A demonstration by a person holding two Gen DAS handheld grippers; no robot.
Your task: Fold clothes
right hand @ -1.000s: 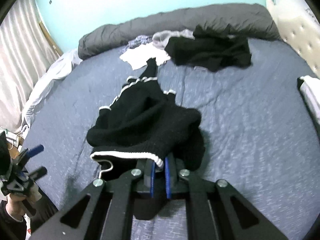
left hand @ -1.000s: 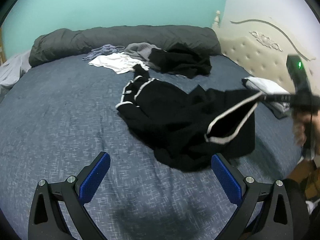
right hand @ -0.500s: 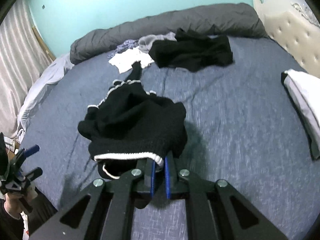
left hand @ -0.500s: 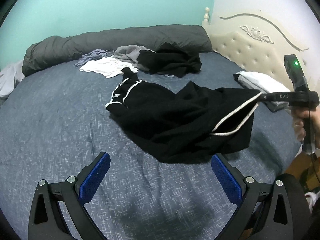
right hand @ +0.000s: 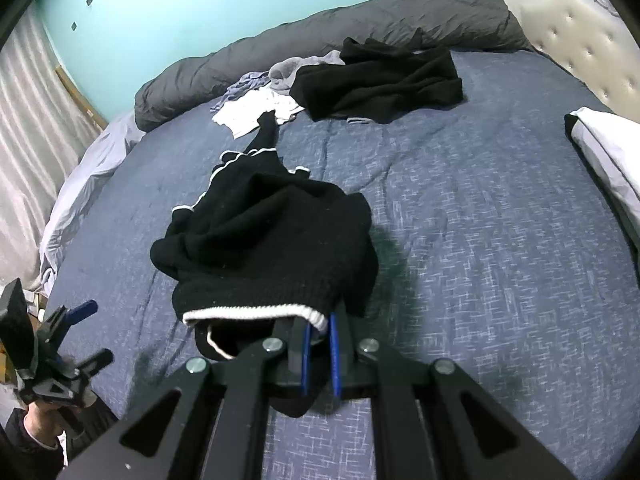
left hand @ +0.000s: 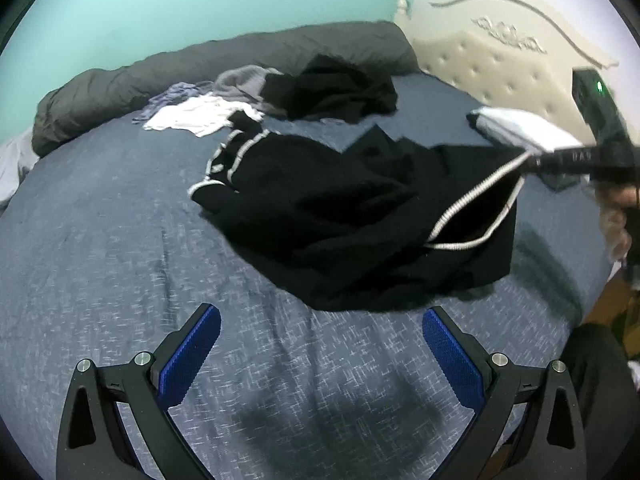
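A black garment with white trim (left hand: 328,208) (right hand: 264,240) lies crumpled on the blue bed (left hand: 120,260). My right gripper (right hand: 320,326) (left hand: 532,160) is shut on its white-edged hem and lifts that edge off the bed at the near right. My left gripper (left hand: 320,340) is open, blue pads wide apart, hovering over bare bedspread just short of the garment's near edge. In the right wrist view the left gripper (right hand: 86,330) shows at the lower left, held by a hand.
A heap of clothes lies at the far side: a black item (left hand: 332,92) (right hand: 380,80), a white one (left hand: 196,118), grey and lilac ones. A rolled grey duvet (left hand: 200,68) runs along the teal wall. A folded white piece (left hand: 520,128) (right hand: 604,140) sits by the cream headboard (left hand: 500,64).
Both grippers have shifted and sunk a little toward the bed. The right one still holds the hem, and the garment has been drawn slightly toward the near edge.
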